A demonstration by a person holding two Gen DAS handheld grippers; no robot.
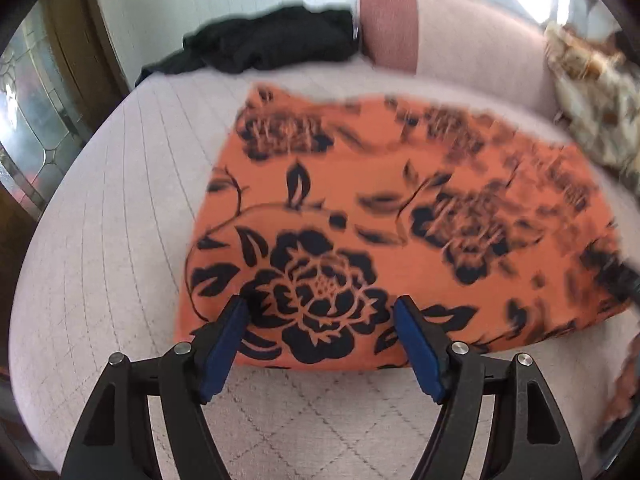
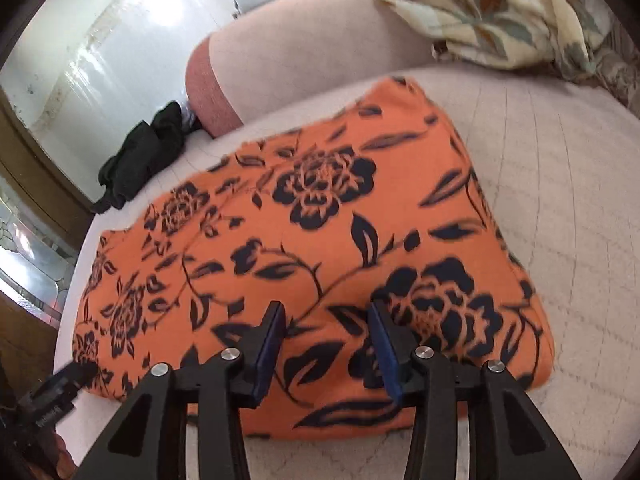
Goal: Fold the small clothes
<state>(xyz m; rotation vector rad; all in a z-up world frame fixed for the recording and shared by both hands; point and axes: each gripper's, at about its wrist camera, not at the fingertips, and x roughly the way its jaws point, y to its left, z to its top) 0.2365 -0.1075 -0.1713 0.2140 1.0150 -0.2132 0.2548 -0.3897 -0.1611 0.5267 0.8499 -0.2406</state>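
An orange garment with black flowers (image 1: 360, 216) lies folded into a flat rectangle on a pale pink quilted cushion (image 1: 120, 208). My left gripper (image 1: 322, 306) is open, its blue pads (image 1: 228, 344) spread wide over the garment's near left edge, with nothing pinched. In the right wrist view the same garment (image 2: 320, 240) fills the middle. My right gripper (image 2: 327, 312) hovers over its near edge, jaws apart, with flat cloth beneath and no fold between the pads. The left gripper (image 2: 60, 388) shows at that view's lower left corner. The right gripper (image 1: 616, 276) is a dark blur at the left wrist view's right edge.
A crumpled black garment (image 1: 272, 44) (image 2: 140, 156) lies at the cushion's far left. A beige leaf-patterned cloth (image 1: 592, 92) (image 2: 500, 12) is heaped at the far right. A pink bolster (image 1: 388, 24) (image 2: 212, 92) runs along the back. A glass-panelled door (image 1: 32, 120) stands left.
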